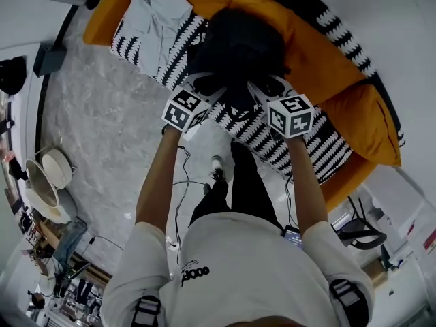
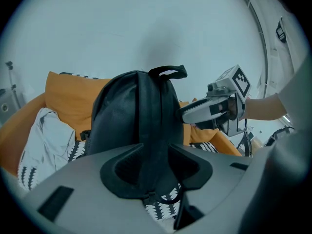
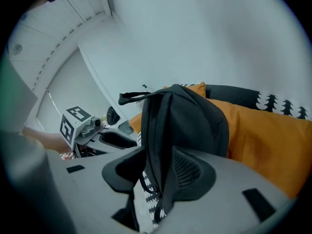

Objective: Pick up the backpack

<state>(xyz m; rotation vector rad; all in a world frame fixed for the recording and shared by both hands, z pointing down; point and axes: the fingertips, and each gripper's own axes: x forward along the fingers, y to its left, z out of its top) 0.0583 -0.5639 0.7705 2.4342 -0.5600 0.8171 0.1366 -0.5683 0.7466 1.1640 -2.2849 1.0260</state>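
A black backpack (image 1: pixel 235 43) stands upright on a sofa with a black-and-white patterned cover (image 1: pixel 320 148), its top handle (image 2: pixel 168 72) sticking up. My left gripper (image 1: pixel 204 84) and right gripper (image 1: pixel 269 86) are at its near side, one on each side. In the left gripper view a shoulder strap (image 2: pixel 153 130) runs between the spread jaws of the left gripper (image 2: pixel 155 165), which do not squeeze it. In the right gripper view the other strap (image 3: pixel 156 145) hangs between the jaws of the right gripper (image 3: pixel 158 172), with a gap beside it. Both grippers are open.
Orange cushions (image 1: pixel 320 53) lie behind and to the right of the backpack. A pale grey cloth (image 1: pixel 153 16) lies on the sofa to its left. Cables (image 1: pixel 180 182) trail over the marble floor (image 1: pixel 102 128). A chair base (image 1: pixel 361 230) stands at the right, round items (image 1: pixel 51 172) at the left.
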